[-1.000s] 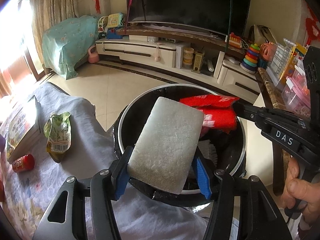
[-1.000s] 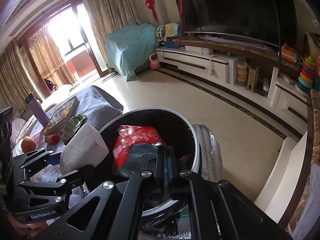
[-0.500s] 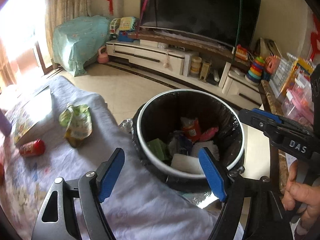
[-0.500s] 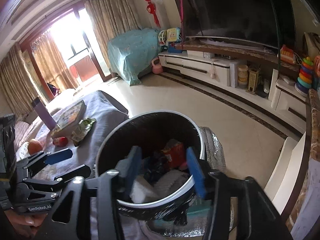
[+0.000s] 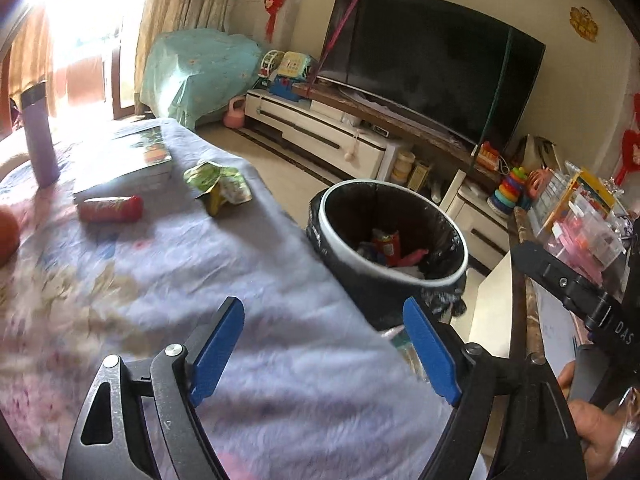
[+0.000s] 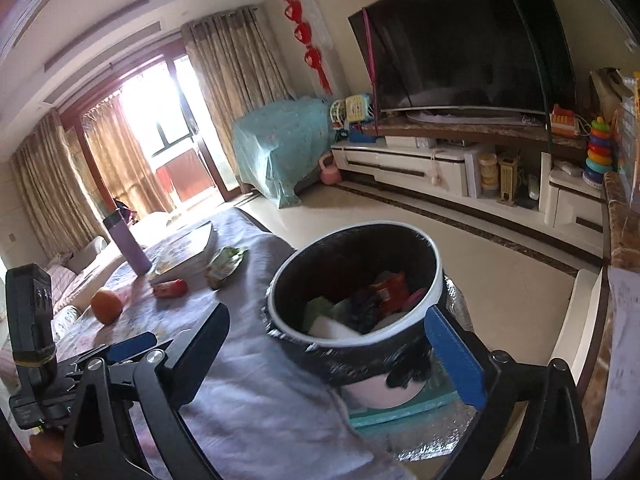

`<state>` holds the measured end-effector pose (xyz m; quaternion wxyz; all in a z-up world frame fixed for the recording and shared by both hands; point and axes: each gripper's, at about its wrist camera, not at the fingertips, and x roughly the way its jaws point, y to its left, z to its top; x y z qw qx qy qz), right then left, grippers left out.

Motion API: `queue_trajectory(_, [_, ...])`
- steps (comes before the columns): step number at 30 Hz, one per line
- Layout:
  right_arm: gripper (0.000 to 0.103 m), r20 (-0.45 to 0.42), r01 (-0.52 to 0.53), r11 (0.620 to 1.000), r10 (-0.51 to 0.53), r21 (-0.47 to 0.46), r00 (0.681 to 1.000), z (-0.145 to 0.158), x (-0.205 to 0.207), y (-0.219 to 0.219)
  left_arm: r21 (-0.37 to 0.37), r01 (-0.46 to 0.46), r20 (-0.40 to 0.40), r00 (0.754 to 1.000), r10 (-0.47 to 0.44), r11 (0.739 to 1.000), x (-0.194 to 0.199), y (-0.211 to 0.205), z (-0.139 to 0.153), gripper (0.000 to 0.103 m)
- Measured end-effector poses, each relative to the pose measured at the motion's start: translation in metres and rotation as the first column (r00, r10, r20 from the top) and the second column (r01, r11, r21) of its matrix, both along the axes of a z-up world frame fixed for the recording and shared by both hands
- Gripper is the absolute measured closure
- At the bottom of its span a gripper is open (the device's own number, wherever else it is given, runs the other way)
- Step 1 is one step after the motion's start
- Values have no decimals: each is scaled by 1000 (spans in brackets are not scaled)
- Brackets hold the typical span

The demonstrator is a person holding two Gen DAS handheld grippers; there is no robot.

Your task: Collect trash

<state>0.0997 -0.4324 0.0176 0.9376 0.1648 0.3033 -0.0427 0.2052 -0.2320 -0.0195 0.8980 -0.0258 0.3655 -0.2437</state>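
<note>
— Scanning left to right: which trash is left on the lilac floral tablecloth [image 5: 168,264]?

— Red cylindrical snack tube [image 5: 110,209], lying with its long axis roughly left-right; beside it to the right, crumpled green foil wrapper [image 5: 218,187].

— Tool state?

— Left gripper [image 5: 324,354]: jaws wide apart, nothing held. Right gripper [image 6: 336,340]: likewise spread, empty.

— Governing relation?

— Both items lie ahead and to the left of the left gripper, which appears nearer. Black-lined round bin [image 5: 452,236] stands right, off the table edge.
</note>
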Motion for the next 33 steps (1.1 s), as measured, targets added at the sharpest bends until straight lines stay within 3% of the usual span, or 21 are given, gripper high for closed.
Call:
queue_trajectory(10, [3,63,25,1000,-24,-17,998,14,-37,25,-40,-30,137,990,35,999,-61,41,20,18])
queue_trajectory(14, [0,188,73,991,-51,-111,981,37,-59,38,-40,-66,273,959,75,997,-89,58,37,1])
queue_trajectory(16, [0,241,107,981,-66,-160,968,40,-68,45,-39,-97,315,943,104,995,-100,63,37,1])
queue_trajectory(21, [0,256,128,960,-62,-250,965,30,-73,61,-37,-118,347,930,123,992,-123,66,25,1])
queue_trajectory(33, [0,255,154,956,-89,-250,963,21,-80,61,-18,-157,404,902,151,987,-138,64,17,1])
